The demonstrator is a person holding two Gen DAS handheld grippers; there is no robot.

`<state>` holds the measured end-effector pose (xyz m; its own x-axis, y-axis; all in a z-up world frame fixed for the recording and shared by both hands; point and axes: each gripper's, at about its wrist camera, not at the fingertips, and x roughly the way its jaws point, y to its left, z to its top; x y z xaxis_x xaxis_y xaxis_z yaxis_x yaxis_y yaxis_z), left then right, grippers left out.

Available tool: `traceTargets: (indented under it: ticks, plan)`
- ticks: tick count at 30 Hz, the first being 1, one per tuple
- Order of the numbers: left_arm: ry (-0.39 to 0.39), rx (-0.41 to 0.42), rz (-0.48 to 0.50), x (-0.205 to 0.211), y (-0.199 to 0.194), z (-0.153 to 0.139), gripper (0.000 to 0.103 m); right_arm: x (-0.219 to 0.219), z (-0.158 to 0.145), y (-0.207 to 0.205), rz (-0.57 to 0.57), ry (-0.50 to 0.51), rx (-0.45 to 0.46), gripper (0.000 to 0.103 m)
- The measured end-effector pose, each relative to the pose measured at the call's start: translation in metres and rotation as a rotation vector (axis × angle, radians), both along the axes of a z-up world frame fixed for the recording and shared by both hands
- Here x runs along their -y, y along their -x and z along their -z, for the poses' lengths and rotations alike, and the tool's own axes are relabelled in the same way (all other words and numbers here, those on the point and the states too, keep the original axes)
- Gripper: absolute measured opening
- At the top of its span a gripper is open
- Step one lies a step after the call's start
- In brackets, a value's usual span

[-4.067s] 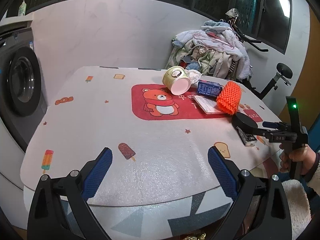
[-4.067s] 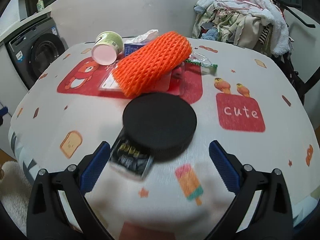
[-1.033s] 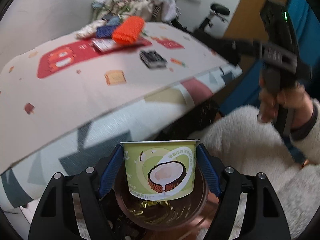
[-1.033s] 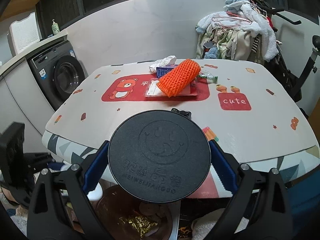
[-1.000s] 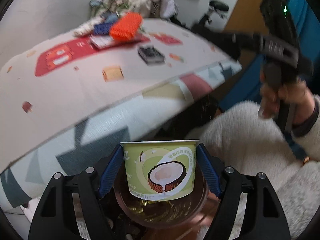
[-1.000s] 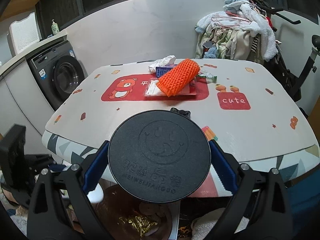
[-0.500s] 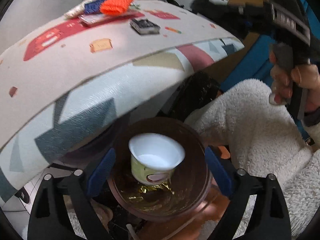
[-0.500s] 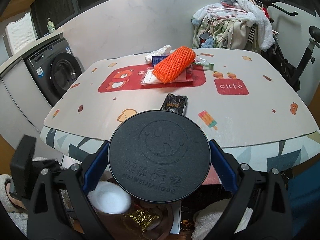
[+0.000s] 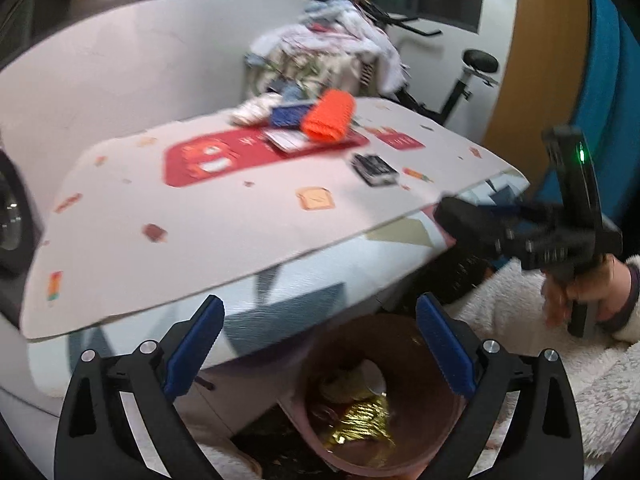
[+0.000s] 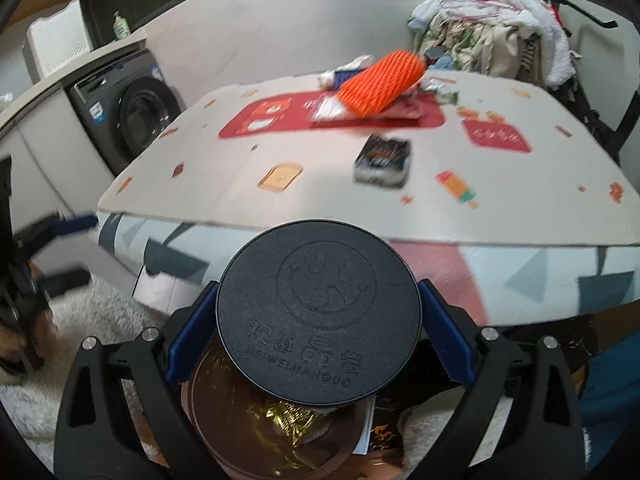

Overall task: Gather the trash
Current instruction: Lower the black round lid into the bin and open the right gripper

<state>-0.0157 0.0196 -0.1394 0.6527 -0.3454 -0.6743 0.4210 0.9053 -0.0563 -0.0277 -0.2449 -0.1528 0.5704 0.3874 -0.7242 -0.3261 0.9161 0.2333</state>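
My left gripper [image 9: 318, 308] hangs above the brown bin [image 9: 424, 404], its jaws opening with nothing between them. The green paper cup [image 9: 352, 380] lies inside the bin on gold foil, only partly visible. My right gripper [image 10: 318, 300] is shut on a round black lid [image 10: 320, 320] with an embossed face, held just over the bin's rim [image 10: 192, 396]. In the left wrist view that lid [image 9: 468, 224] shows edge-on at the right, below the table's edge. On the table lie an orange foam net [image 10: 380, 84] and a black snack packet [image 10: 382, 158].
The table [image 9: 224, 216] carries a cartoon-print cloth that hangs over its front edge above the bin. A blue packet [image 9: 290, 114] and a white tissue lie behind the net. A washing machine [image 10: 132, 116] stands at the left, piled clothes [image 10: 492, 36] at the back, and fluffy white fabric [image 9: 520, 304] beside the bin.
The left gripper let go of the green cup, which dropped into the bin, then spread wide, rose and tilted up toward the table. The right gripper sank toward the bin with the lid.
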Motion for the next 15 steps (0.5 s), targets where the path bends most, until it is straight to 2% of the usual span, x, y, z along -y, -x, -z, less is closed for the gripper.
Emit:
traceTargets:
  ticks: [11, 15]
  plan:
    - [-0.003, 0.069, -0.138, -0.024, 0.013, 0.003, 0.096, -0.051, 0.043, 0.012, -0.155, 0.028, -0.072, 0.093]
    - [-0.009, 0.059, -0.164, -0.024, 0.008, 0.008, 0.097, -0.068, 0.062, 0.014, -0.205, 0.086, -0.112, 0.093]
